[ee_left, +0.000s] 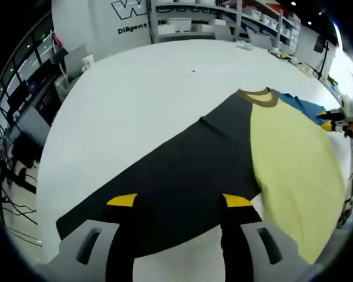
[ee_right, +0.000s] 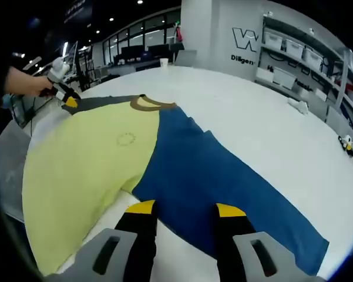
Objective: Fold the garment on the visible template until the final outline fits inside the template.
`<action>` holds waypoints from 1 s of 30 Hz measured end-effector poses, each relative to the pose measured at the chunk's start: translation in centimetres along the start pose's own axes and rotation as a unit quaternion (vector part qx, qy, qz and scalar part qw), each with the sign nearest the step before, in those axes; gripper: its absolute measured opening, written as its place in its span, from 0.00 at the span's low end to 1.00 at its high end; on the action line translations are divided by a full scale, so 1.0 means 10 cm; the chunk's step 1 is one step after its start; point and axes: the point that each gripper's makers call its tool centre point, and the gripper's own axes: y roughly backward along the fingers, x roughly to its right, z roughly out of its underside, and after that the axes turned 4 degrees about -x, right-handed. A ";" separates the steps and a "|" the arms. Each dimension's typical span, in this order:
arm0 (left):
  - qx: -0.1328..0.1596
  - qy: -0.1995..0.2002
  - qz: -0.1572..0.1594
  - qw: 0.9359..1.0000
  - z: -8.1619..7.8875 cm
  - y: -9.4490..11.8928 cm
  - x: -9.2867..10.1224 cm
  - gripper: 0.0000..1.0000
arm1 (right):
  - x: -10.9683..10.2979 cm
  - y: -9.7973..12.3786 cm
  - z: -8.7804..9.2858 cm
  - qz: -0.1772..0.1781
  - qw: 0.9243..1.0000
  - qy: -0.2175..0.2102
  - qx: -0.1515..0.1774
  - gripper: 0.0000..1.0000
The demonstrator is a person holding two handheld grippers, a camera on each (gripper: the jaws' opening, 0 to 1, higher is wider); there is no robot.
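Left gripper (ee_left: pixel 180 200): jaws spread, yellow tips over the garment's black sleeve (ee_left: pixel 164 188), pinching nothing. Right gripper (ee_right: pixel 186 208): jaws spread likewise, tips over the blue sleeve (ee_right: pixel 223 182), holding nothing. The garment (ee_left: pixel 288 158) lies flat on the white table (ee_left: pixel 153 94), yellow body between the two sleeves, brown collar (ee_right: pixel 151 104) toward the far side. Cannot tell whether the tips touch the cloth. Shelving with bins (ee_right: pixel 305 53) stands beyond the table edge.

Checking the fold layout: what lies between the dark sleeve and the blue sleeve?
The garment's yellow body, between blue sleeve and dark sleeve, in both views.
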 end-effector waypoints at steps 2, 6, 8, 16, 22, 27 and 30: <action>-0.020 0.008 -0.004 1.000 0.10 -0.06 -0.10 0.57 | 0.21 0.06 0.07 0.033 0.999 0.001 -0.006 0.31; -0.012 0.050 0.004 0.999 0.12 -0.09 -0.21 0.70 | 0.30 0.09 0.10 0.021 1.000 -0.013 0.003 0.36; -0.009 0.039 0.001 0.999 0.09 -0.11 -0.23 0.71 | 0.32 0.10 0.10 0.021 1.000 -0.010 0.003 0.37; -0.007 0.043 0.001 0.999 0.06 -0.10 -0.23 0.70 | 0.43 0.16 0.14 0.032 0.999 -0.024 -0.001 0.39; 0.029 0.035 0.005 0.999 -0.16 0.03 -0.22 0.60 | 0.41 0.21 -0.06 0.028 0.999 -0.021 0.017 0.36; 0.022 0.039 -0.001 0.999 -0.21 -0.01 -0.31 0.63 | 0.46 0.08 -0.30 0.040 0.996 -0.064 0.046 0.32; 0.008 0.055 -0.006 0.998 -0.13 -0.05 -0.37 0.62 | 0.46 -0.06 -0.47 0.043 0.993 -0.094 0.061 0.31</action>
